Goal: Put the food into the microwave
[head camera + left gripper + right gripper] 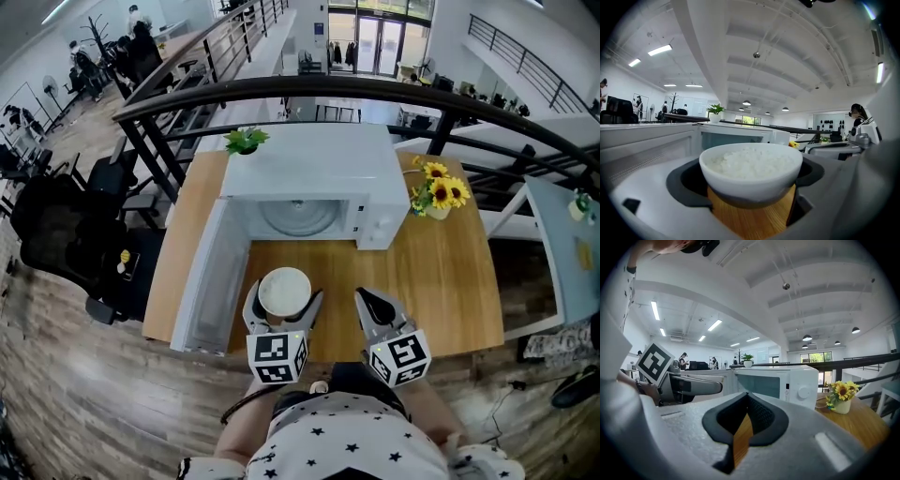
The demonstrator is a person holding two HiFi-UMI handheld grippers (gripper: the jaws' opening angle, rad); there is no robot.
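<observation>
Two grippers at table (441,281) edge. Left gripper (284,300) clamped round rice bowl (284,289), just before open microwave (319,173), door (211,281) swung left. Right gripper (375,300) pinched shut, empty. Sunflowers (439,195) right of microwave; plant (246,141) atop.

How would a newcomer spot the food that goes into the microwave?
Near the front edge of the wooden table, in front of the open white microwave, the left claw grips a white bowl. Unlike the sunflower pot, it is filled with plain rice.
</observation>
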